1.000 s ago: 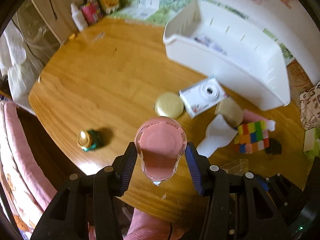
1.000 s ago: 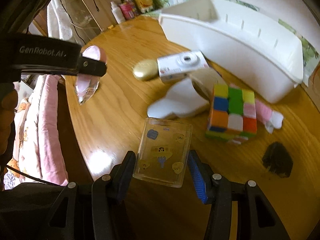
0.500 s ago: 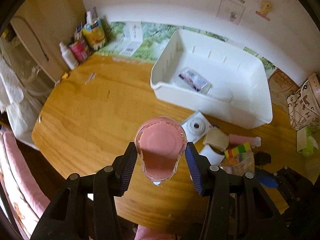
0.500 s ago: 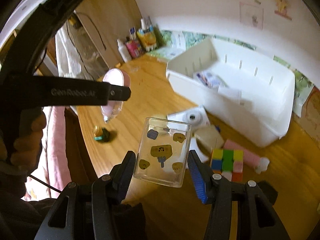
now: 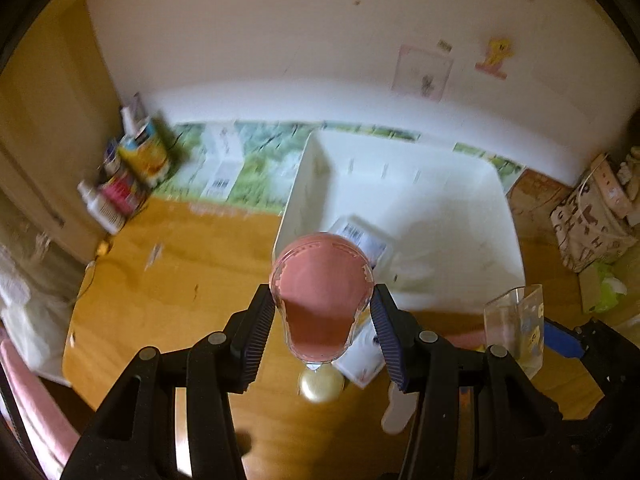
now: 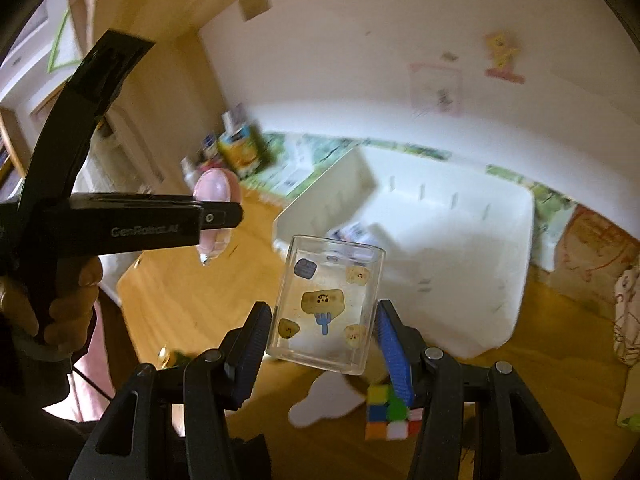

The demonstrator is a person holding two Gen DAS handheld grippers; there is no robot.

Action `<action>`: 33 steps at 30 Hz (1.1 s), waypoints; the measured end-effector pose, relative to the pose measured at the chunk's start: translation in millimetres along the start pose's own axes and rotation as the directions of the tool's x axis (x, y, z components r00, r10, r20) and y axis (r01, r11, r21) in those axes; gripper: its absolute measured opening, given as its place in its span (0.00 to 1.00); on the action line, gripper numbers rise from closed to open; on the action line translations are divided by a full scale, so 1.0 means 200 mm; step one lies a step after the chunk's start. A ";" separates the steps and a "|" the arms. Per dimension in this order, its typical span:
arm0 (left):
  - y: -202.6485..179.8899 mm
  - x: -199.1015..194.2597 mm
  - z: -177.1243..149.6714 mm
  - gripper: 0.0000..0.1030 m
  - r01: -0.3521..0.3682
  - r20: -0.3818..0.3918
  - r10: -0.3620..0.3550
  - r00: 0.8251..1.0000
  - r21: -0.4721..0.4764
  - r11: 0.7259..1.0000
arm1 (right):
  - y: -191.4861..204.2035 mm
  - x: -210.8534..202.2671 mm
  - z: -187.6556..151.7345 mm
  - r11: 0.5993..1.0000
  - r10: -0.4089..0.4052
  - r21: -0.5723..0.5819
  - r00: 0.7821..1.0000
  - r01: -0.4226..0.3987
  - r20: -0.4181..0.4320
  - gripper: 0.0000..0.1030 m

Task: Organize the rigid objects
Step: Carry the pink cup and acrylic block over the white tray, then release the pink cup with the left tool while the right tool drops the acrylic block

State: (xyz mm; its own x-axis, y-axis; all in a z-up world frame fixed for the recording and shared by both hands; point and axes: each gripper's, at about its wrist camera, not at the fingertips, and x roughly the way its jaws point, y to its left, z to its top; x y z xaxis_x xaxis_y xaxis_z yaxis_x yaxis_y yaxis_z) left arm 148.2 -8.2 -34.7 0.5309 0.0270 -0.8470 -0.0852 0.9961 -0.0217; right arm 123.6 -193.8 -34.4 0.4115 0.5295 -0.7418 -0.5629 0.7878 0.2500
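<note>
The left gripper [image 5: 322, 322] was clamped on a clear teardrop-shaped plastic container with a pink inside [image 5: 321, 296], its ribbed pads pressed to both flanks. It hung in the air above the near left corner of a large white rectangular plastic bin [image 5: 508, 216]. The right gripper [image 6: 322, 344] was closed on a clear rectangular plastic box printed with yellow cartoon stickers [image 6: 326, 306], pads against its two sides, held up over the round wooden table [image 6: 168, 296] in front of that bin's near wall. The bin stood toward the table's far edge, by the white wall, with a small printed packet [image 5: 360, 236] lying on its floor at the left end. Below the grippers, near the table's front edge, lay a round gold tin [image 5: 320, 386], a flat white cut-out shape [image 6: 324, 400] and a multicoloured puzzle cube [image 6: 386, 416]. A person's hand [image 6: 66, 304] gripped the left gripper's handle in the right wrist view. Bottles and colourful packets [image 5: 132, 172] stood at the table's far left corner, blurred.
</note>
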 end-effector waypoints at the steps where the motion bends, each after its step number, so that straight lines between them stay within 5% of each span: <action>1: 0.00 0.01 0.02 0.52 0.015 0.011 -0.015 1.000 0.004 1.000 | -0.01 0.00 0.01 1.000 -0.017 0.010 1.000 0.017 0.014 0.53; 20: -0.05 0.33 0.20 0.52 0.119 0.220 -0.149 0.964 0.144 0.982 | -0.25 0.20 0.12 0.960 -0.265 0.142 0.947 0.242 0.180 0.53; 30: -0.12 0.49 0.21 0.53 0.085 0.197 -0.120 0.973 0.178 0.980 | -0.32 0.31 0.12 0.948 -0.306 0.145 0.937 0.284 0.170 0.53; 33: -0.13 0.50 0.21 0.54 0.084 0.172 -0.115 0.978 0.176 0.981 | -0.34 0.32 0.12 0.942 -0.321 0.153 0.936 0.299 0.148 0.63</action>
State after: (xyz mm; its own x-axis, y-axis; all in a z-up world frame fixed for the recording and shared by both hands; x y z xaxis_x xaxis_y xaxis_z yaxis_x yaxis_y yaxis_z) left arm 239.9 -27.2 -96.8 0.6746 -0.0733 -0.7345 0.1090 0.9940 0.0009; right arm 205.2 -205.4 -84.5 0.6715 0.2889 -0.6824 -0.2973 0.9485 0.1090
